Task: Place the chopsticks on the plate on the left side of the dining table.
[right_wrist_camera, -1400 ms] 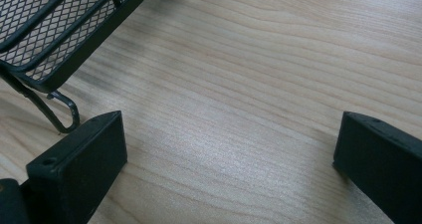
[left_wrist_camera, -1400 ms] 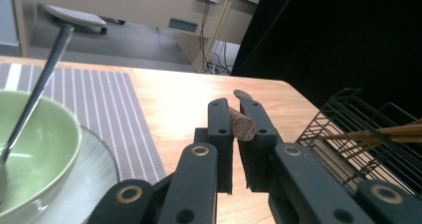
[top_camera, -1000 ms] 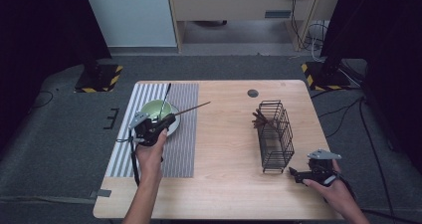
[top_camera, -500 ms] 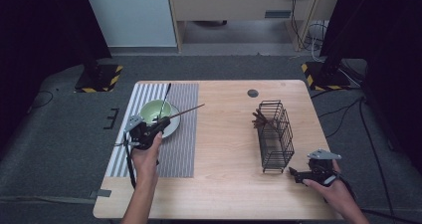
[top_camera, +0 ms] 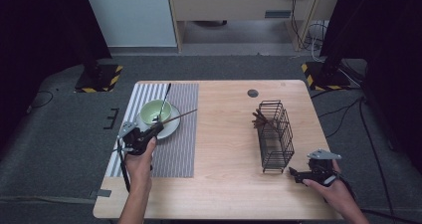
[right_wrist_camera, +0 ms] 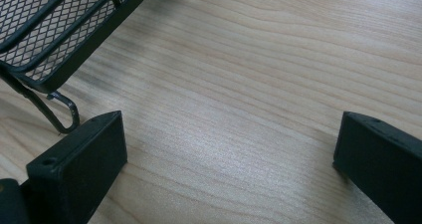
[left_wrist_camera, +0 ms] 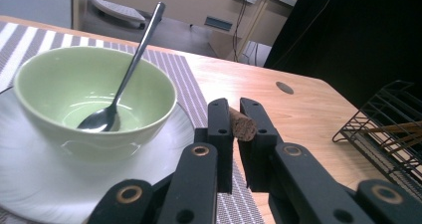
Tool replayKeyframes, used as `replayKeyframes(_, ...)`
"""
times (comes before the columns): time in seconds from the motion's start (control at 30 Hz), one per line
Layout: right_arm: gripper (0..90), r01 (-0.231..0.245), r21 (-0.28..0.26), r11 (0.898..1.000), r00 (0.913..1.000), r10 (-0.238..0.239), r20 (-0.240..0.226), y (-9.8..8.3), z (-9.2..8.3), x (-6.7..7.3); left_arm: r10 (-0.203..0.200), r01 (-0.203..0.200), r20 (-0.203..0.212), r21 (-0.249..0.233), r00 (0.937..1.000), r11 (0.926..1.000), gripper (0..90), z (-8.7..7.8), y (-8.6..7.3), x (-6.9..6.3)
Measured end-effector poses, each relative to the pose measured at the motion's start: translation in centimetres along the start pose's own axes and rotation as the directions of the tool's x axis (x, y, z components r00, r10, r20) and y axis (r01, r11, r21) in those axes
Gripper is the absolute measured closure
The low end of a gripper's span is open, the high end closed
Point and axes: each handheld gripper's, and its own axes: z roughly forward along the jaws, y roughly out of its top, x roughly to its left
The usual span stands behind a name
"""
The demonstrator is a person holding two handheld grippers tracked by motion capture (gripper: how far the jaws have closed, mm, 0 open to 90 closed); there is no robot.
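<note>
My left gripper (top_camera: 155,128) is shut on a thin brown wooden stick (top_camera: 179,116) that points right and away over the plate rim. In the left gripper view the stick's round end (left_wrist_camera: 242,126) sits pinched between the jaws of that gripper (left_wrist_camera: 236,107). Beside it a green bowl (top_camera: 155,112) with a metal spoon (top_camera: 164,98) stands on a white plate (top_camera: 172,128). At the table's near right, my right gripper (top_camera: 293,173) rests low, jaws wide apart (right_wrist_camera: 229,139) over bare wood, with nothing between them.
A black wire basket (top_camera: 275,134) stands right of centre with several brown sticks (top_camera: 260,118) poking out at its far end; its corner (right_wrist_camera: 50,25) is close to my right gripper. A striped grey placemat (top_camera: 179,149) lies under the plate. A dark round grommet (top_camera: 253,92) is near the far edge.
The left hand has slid left and toward the near edge, a little lower, carrying the stick with it. The right hand has stayed put.
</note>
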Motion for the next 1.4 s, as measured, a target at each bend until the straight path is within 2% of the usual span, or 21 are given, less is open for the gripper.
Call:
replayKeyframes(0.23,0.4,-0.001,0.000,1.000,1.0000,0.001,0.001,0.0,0.0,0.0,0.004,-0.004,-0.018,0.008,0.9998,1.0000,83.9,-0.6,-0.5,0.6)
replayKeyframes(0.6,0.4,-0.001,0.000,1.000,1.0000,0.001,0.000,0.0,0.0,0.0,-0.010,0.011,-0.046,0.007,0.9989,0.9999,83.9,-1.3,-1.2,1.6)
replayKeyframes(0.9,0.4,-0.001,0.001,1.000,1.0000,0.001,0.000,0.0,0.0,0.0,-0.022,0.023,-0.039,0.013,0.9990,0.9997,83.7,-2.2,-1.7,2.2)
replayKeyframes(1.07,0.3,-0.001,0.000,1.000,1.0000,0.001,-0.001,0.0,0.0,0.0,-0.042,0.042,-0.031,0.022,0.9987,0.9989,83.5,-2.7,-2.1,2.6)
replayKeyframes(1.4,0.4,-0.001,0.000,1.000,1.0000,0.001,-0.001,0.0,0.0,0.0,-0.060,0.061,-0.032,0.025,0.9977,0.9978,83.4,-2.9,-2.7,3.0)
